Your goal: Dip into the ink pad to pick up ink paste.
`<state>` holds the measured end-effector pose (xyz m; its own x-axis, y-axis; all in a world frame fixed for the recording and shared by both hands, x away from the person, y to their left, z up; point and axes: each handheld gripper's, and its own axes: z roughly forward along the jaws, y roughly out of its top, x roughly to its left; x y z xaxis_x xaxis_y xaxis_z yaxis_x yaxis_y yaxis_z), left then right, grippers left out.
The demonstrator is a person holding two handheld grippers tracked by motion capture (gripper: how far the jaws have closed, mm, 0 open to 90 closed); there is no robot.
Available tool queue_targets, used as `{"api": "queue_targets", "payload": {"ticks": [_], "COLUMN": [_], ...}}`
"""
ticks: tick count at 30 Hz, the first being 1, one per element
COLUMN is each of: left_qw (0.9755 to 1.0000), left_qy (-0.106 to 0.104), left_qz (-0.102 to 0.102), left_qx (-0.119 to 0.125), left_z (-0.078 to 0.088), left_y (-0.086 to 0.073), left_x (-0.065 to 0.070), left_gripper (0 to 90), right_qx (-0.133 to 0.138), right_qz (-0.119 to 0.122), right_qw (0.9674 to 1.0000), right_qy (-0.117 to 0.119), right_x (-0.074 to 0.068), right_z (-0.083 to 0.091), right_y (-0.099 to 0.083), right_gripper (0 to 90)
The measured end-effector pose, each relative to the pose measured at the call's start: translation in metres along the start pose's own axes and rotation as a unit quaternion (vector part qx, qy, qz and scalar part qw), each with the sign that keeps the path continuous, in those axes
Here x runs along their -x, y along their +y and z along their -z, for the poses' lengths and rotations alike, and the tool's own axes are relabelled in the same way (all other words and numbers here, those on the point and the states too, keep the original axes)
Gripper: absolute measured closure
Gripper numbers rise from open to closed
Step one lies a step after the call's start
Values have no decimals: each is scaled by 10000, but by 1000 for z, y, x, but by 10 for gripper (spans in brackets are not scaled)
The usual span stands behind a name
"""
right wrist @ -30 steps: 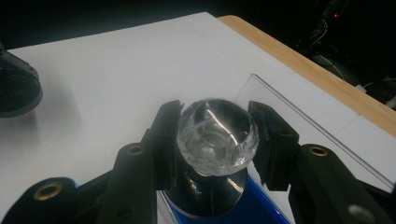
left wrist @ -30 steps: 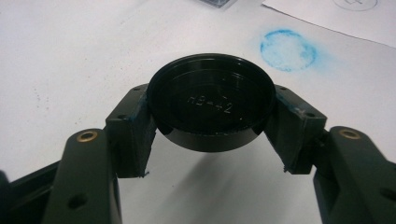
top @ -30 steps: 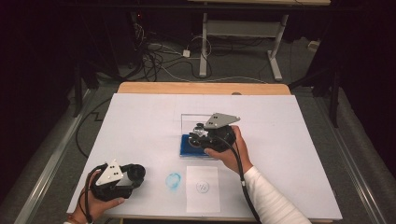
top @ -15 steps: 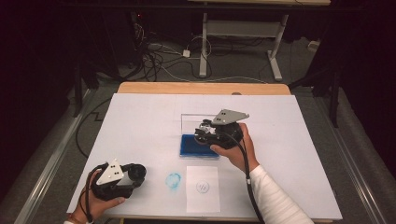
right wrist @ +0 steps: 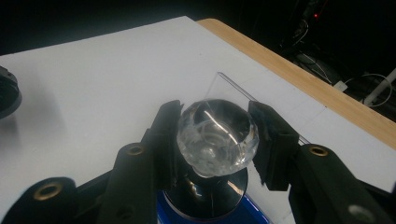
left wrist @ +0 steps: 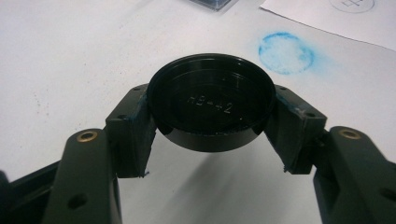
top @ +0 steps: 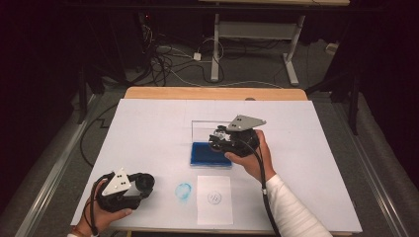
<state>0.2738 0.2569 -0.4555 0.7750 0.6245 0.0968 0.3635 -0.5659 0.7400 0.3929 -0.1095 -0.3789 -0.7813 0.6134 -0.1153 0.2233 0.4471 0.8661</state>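
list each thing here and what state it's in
left claw: shut on the cap
cap: gripped at its sides, held above the table
right claw: shut on the stamp
stamp: clear knob gripped, base down on the ink pad
ink pad: open, clear lid standing up behind it
paper: flat, one round print on it
blue smudge: on the table beside the paper

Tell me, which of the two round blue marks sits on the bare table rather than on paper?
The smudgy blue ring; the fainter stamp mark beside it lies on the paper sheet.

ink pad (top: 211, 153) behind paper (top: 214, 199) | smudge (top: 184, 191) left of paper
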Motion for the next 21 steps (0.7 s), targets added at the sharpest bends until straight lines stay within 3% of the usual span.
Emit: {"api": "queue_targets", "payload": {"ticks": [6, 21], "left_qw": [10000, 10000], "left_qy": [-12, -29], "left_qz": [-12, -44], "left_qx": [-10, -19], "left_z": [0, -1], "left_y": [0, 1], "left_x": [0, 0], "left_gripper": [363, 363], "right_qx": [-89, -671], "right_qz": [-11, -105], "right_qw": [10000, 9977], "right_qy": [-36, -66], "right_x": [3, 6], "right_z": [-4, -30], "right_y": [-4, -30], "right_gripper": [571, 571]}}
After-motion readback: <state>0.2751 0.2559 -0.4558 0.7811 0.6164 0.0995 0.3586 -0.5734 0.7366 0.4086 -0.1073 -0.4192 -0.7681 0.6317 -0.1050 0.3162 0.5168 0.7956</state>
